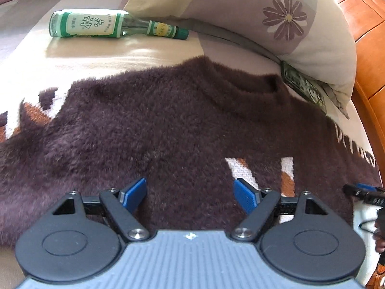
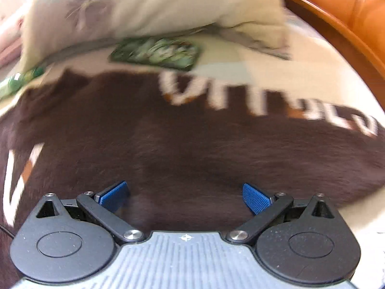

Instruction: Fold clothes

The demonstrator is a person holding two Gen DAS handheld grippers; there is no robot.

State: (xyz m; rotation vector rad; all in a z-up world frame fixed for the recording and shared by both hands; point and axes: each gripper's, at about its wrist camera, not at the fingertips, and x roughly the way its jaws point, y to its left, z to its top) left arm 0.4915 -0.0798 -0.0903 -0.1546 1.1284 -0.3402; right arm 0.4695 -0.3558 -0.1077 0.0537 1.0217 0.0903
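Note:
A fuzzy dark purple-brown sweater with white and orange lettering lies spread flat on the bed, its collar toward the pillow. My left gripper hovers over the sweater's chest, open, with nothing between its blue pads. In the right wrist view the same sweater fills the middle, blurred by motion. Above its right side my right gripper stands open and empty. The right gripper's tip shows at the right edge of the left wrist view.
A green-labelled glass bottle lies on the bedsheet beyond the sweater. A floral pillow rests at the head, with a green packet tucked under its edge. An orange wooden headboard runs along the right.

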